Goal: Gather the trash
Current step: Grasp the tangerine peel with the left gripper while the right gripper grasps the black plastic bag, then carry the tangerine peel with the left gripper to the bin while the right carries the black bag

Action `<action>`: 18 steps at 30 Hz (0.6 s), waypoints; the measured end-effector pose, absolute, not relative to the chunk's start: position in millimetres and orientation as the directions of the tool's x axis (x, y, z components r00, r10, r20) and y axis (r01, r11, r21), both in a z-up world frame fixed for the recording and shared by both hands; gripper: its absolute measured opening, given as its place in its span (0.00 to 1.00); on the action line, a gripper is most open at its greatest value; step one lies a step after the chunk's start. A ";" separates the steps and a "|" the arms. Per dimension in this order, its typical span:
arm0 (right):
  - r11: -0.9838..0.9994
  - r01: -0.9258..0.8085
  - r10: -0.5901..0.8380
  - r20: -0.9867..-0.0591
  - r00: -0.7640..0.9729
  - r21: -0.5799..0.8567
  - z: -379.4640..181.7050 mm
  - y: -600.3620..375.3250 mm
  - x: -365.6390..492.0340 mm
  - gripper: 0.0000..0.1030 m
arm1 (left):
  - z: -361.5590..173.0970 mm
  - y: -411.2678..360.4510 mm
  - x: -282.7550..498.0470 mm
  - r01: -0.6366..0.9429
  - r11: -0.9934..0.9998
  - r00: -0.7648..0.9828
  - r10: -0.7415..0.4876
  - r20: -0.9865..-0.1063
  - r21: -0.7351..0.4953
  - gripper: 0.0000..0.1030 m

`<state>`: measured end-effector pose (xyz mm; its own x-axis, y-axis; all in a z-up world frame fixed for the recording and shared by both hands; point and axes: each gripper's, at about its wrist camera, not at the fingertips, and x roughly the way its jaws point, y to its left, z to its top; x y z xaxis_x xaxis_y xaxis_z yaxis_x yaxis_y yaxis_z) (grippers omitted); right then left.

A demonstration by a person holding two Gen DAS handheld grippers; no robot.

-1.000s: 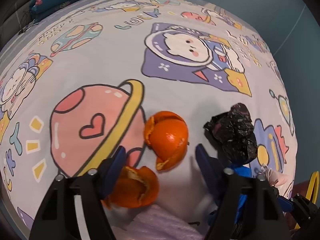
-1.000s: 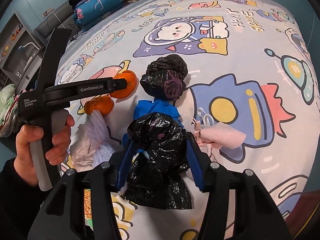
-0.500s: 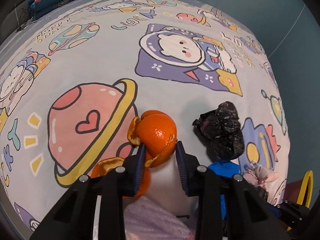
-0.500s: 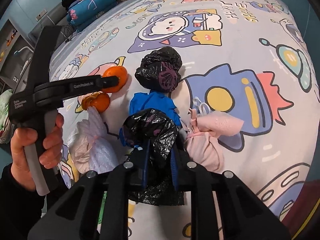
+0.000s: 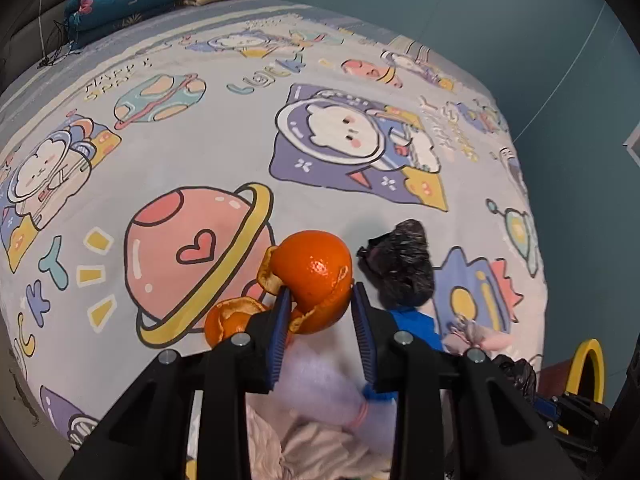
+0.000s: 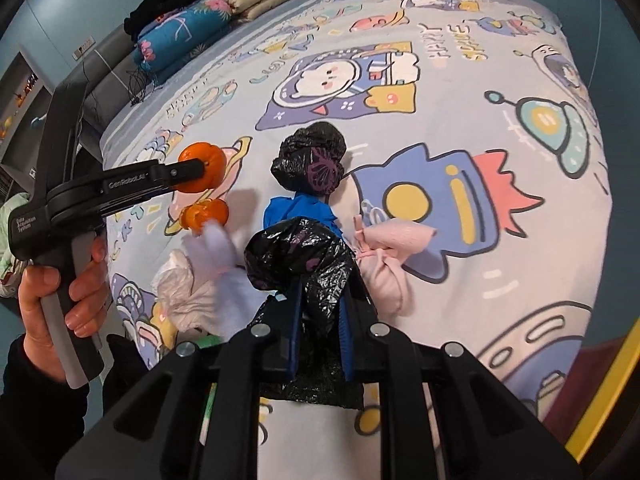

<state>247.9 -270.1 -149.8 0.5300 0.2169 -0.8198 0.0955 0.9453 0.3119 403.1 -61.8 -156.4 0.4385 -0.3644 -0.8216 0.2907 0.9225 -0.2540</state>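
My left gripper (image 5: 318, 300) is shut on an orange peel (image 5: 316, 280) and holds it above the cartoon bedsheet; it also shows in the right wrist view (image 6: 202, 168). A second orange peel (image 5: 232, 318) lies on the sheet just below it. My right gripper (image 6: 320, 300) is shut on a crumpled black plastic bag (image 6: 298, 252), lifted off the bed. Another black bag (image 6: 312, 160) lies farther out, with a blue scrap (image 6: 298, 210) beside it.
A pink tied bag (image 6: 390, 252) lies right of my right gripper. White and lilac tissue bundles (image 6: 200, 276) lie to its left. Folded blankets (image 6: 188, 24) sit at the head of the bed. A yellow-rimmed container (image 5: 588, 364) stands past the bed's edge.
My left gripper closed on the orange peel and lifted it off the sheet. My right gripper closed on the near black bag and raised it.
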 end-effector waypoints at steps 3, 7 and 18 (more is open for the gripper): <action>0.943 0.093 0.222 -0.810 0.542 0.320 -140.8 -274.3 236.8 0.14 | -145.9 -56.3 393.0 0.294 0.918 0.456 -0.379 -0.805 -0.266 0.28; 0.943 0.086 0.221 -0.799 0.559 0.321 -128.1 -278.6 220.8 0.14 | -135.5 -47.8 379.2 0.289 0.917 0.475 -0.387 -0.790 -0.276 0.28; 0.937 0.086 0.231 -0.787 0.573 0.338 -110.3 -288.5 185.6 0.14 | -113.3 -43.6 331.3 0.317 0.909 0.500 -0.401 -0.767 -0.269 0.28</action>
